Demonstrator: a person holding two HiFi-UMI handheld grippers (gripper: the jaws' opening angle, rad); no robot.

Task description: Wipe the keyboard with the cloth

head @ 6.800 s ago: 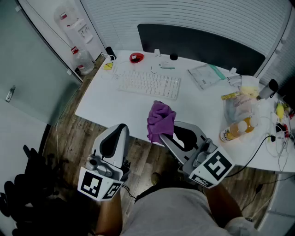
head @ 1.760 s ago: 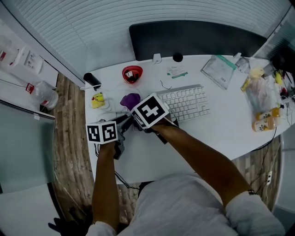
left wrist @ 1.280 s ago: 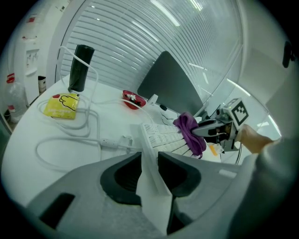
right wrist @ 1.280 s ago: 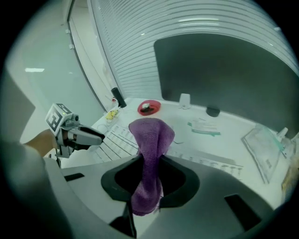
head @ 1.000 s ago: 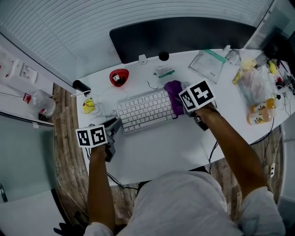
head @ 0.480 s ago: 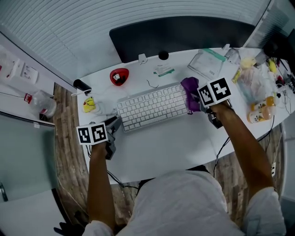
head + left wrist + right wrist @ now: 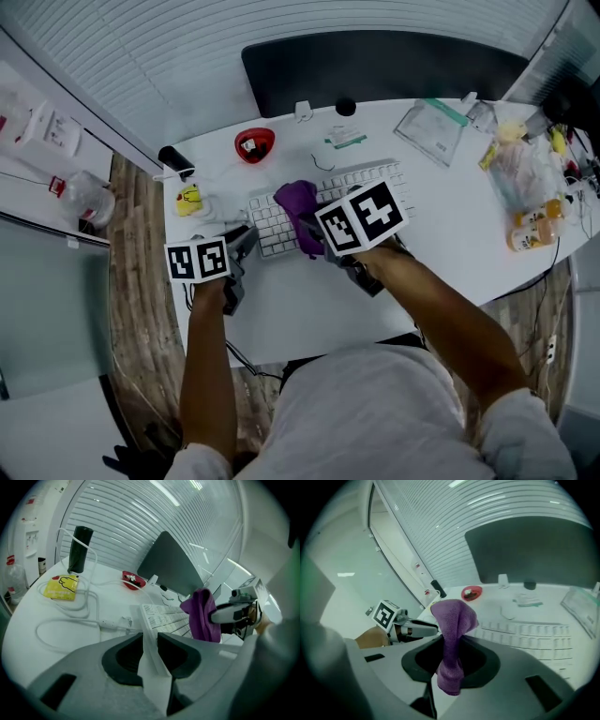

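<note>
On my far left a black cylinder point(image 7: 174, 159) stands near the desk point(image 7: 319, 300) edge, with a yellow packet point(image 7: 190, 198) just in front of it and a white cable point(image 7: 70, 616) looping round both. My left gripper point(image 7: 241, 246) points down at the left end of the keyboard point(image 7: 265, 223). Its jaws have just been closing, and in the left gripper view the white edge of that end sits between them, touching both sides, so I read it as clamped on the keyboard. Behind that a red bowl point(image 7: 254, 144) sits on the desk near the back edge. The purple cloth point(image 7: 298, 202) rests bunched over the left part of the keys, well short of the right end. My right gripper point(image 7: 451, 645) is clenched on it: its own view shows the fabric pinched between the jaws, a fold rising above them and a tail hanging below. Past it the rest of the keyboard runs off to the right, lying at a slant across the desk. A dark screen point(image 7: 384, 66) stands behind, and a clear pouch point(image 7: 431, 120) lies farther right.
</note>
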